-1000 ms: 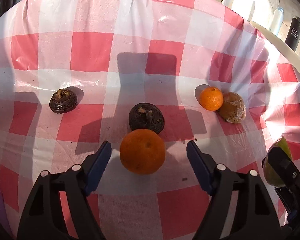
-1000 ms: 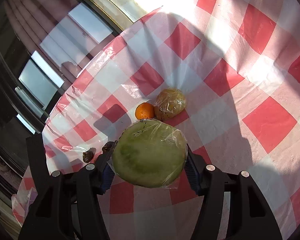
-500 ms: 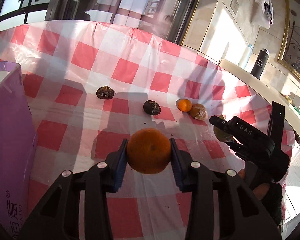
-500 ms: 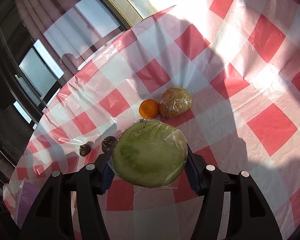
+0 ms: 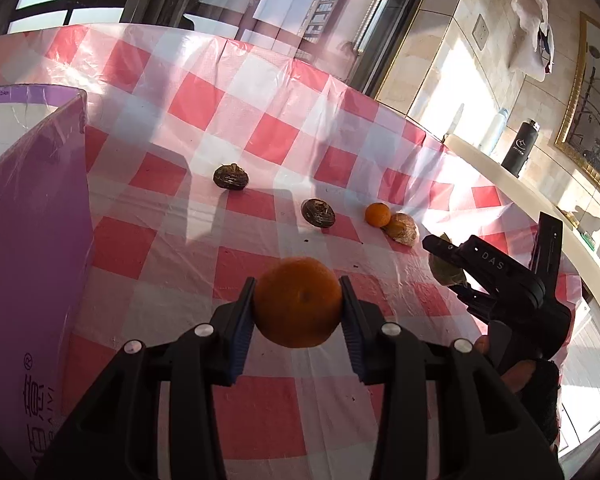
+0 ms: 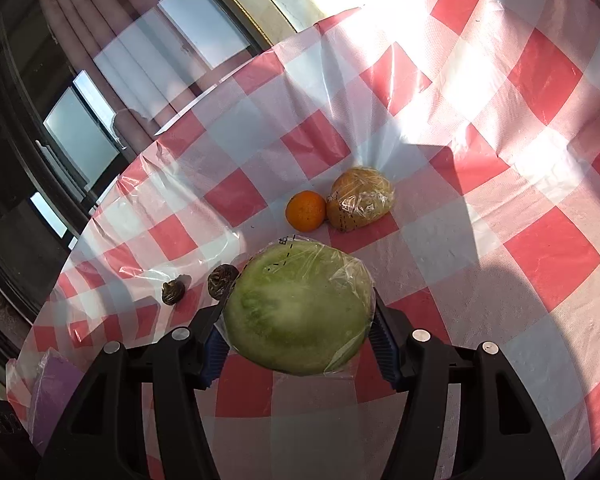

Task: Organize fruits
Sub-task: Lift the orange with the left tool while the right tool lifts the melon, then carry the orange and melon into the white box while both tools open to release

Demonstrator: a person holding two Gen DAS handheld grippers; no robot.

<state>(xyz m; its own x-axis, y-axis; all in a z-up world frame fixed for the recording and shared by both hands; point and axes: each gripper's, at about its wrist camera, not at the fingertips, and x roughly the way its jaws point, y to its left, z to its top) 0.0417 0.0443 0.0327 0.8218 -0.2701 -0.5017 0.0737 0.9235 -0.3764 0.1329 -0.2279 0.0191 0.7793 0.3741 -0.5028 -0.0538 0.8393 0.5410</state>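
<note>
My left gripper is shut on a large orange and holds it above the red-checked tablecloth. My right gripper is shut on a green fruit wrapped in plastic film, also held above the cloth; it shows at the right of the left wrist view. On the cloth lie two dark wrinkled fruits, a small orange and a wrapped yellow-brown fruit touching it. They also show in the right wrist view.
A purple box stands at the left, close to my left gripper, and shows at the lower left of the right wrist view. A white ledge with a dark bottle runs beyond the table's right edge. Windows stand behind the table.
My left gripper closed on the large orange and lifted it up and back from the cloth. The right gripper kept its hold on the wrapped green fruit and drifted slightly.
</note>
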